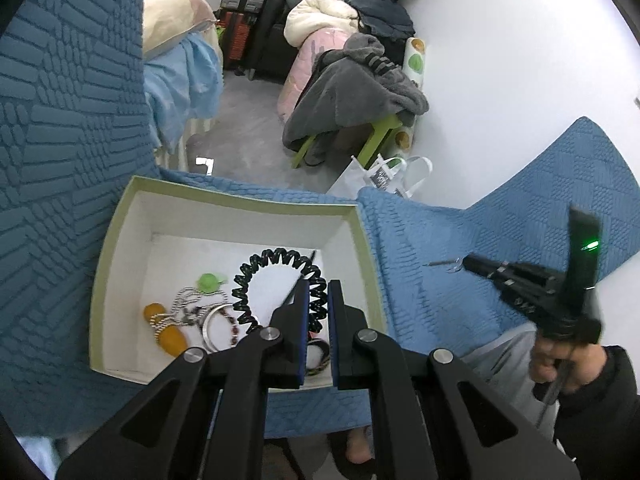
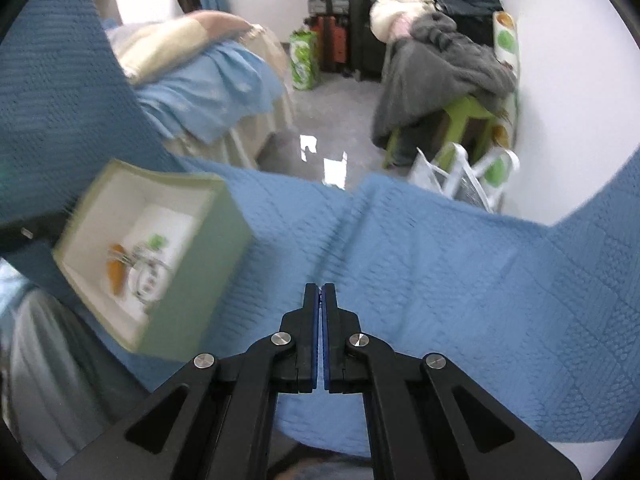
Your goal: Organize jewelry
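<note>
A green box (image 1: 240,197) with a white inside lies on a blue quilt (image 1: 416,236). In it are an orange bead piece (image 1: 168,332), a green charm (image 1: 210,282), a silver chain (image 1: 187,303) and a silver bangle (image 1: 209,330). My left gripper (image 1: 322,285) is over the box, shut on a black coiled band (image 1: 276,259) that loops away to the left. At the right, my right gripper (image 1: 466,262) is held by a hand above the quilt, shut on a thin silver piece (image 1: 442,263). The blurred right wrist view shows the right gripper (image 2: 321,286) with pads together and the box (image 2: 192,288) at left.
Beyond the quilt's edge is grey floor, with a bed in light blue sheets (image 1: 184,76) at left. A green stool (image 1: 380,136) under a grey blanket and a white bag (image 1: 384,176) stand by the wall. Grey trouser legs (image 1: 500,356) and a bare foot (image 1: 360,450) are below.
</note>
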`<control>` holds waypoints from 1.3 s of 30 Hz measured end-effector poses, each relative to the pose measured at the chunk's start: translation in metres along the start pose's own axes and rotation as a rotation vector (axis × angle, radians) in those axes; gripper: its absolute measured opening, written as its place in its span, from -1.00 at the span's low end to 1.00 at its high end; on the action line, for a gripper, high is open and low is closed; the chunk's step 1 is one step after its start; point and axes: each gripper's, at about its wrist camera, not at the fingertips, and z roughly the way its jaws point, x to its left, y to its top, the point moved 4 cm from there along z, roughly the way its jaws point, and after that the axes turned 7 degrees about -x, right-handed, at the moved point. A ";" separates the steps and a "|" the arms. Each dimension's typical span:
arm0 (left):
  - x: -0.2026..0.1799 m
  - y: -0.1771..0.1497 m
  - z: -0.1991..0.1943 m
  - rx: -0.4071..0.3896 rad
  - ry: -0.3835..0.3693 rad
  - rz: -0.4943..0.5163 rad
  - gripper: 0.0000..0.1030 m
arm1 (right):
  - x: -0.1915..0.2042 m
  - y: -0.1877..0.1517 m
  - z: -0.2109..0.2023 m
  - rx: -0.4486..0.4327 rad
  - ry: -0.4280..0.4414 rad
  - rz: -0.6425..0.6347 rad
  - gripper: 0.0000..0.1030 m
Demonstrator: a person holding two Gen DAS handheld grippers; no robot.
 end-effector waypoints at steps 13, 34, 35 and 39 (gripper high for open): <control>0.038 -0.011 0.013 0.072 0.031 0.031 -0.84 | 0.098 0.021 0.015 -0.034 0.153 -0.007 -1.00; 0.015 0.012 -0.017 0.033 0.073 0.081 0.06 | 0.092 0.022 -0.019 -0.060 0.074 0.142 -0.61; 0.010 0.019 -0.029 0.008 0.073 0.093 0.06 | 0.093 0.029 -0.034 -0.093 0.067 0.144 -0.61; -0.005 0.038 -0.071 -0.078 0.077 0.135 0.06 | 0.101 0.054 -0.089 -0.220 0.019 0.124 -0.60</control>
